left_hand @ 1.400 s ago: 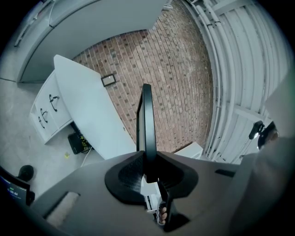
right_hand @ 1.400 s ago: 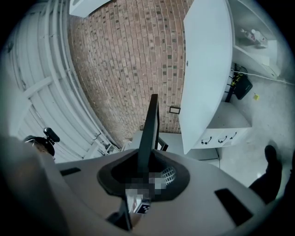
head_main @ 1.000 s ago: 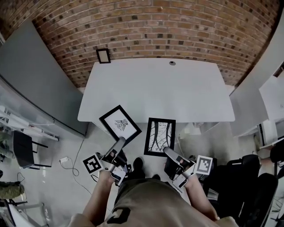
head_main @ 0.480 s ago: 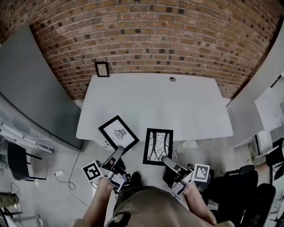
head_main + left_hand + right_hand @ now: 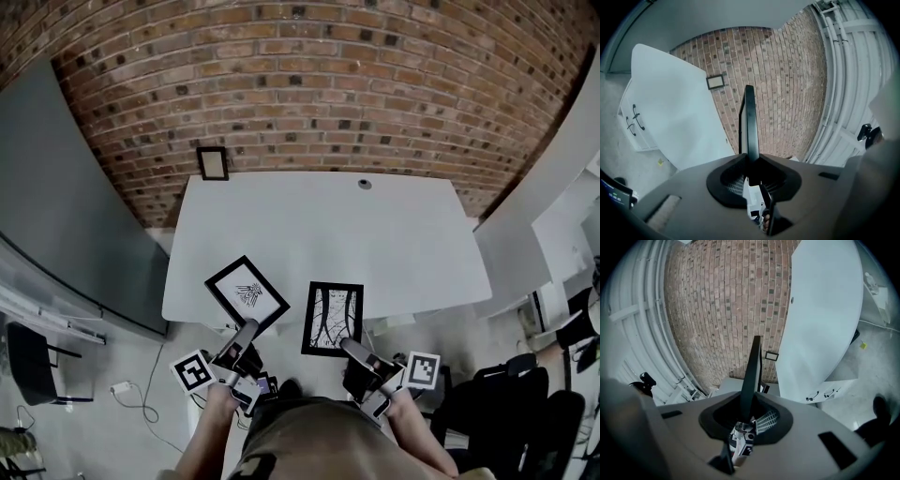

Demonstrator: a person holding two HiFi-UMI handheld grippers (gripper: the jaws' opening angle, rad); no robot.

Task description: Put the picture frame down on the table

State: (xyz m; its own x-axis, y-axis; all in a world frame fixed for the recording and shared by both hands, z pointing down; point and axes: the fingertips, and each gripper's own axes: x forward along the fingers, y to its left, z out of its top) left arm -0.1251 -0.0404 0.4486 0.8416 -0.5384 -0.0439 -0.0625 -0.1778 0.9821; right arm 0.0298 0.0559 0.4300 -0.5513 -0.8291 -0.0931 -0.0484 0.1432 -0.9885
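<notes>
I have one picture frame (image 5: 332,319) clamped by its lower edge in my right claw (image 5: 349,347) and a second frame (image 5: 247,293) clamped in my left claw (image 5: 249,328). Both are held above the white bench's (image 5: 375,234) near edge, facing the brick wall (image 5: 309,84).

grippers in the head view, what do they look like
Both are dark handheld tools with long grey jaws: the left gripper and the right gripper. Each carries a white cube with black square markers. The person wears an olive garment.
</notes>
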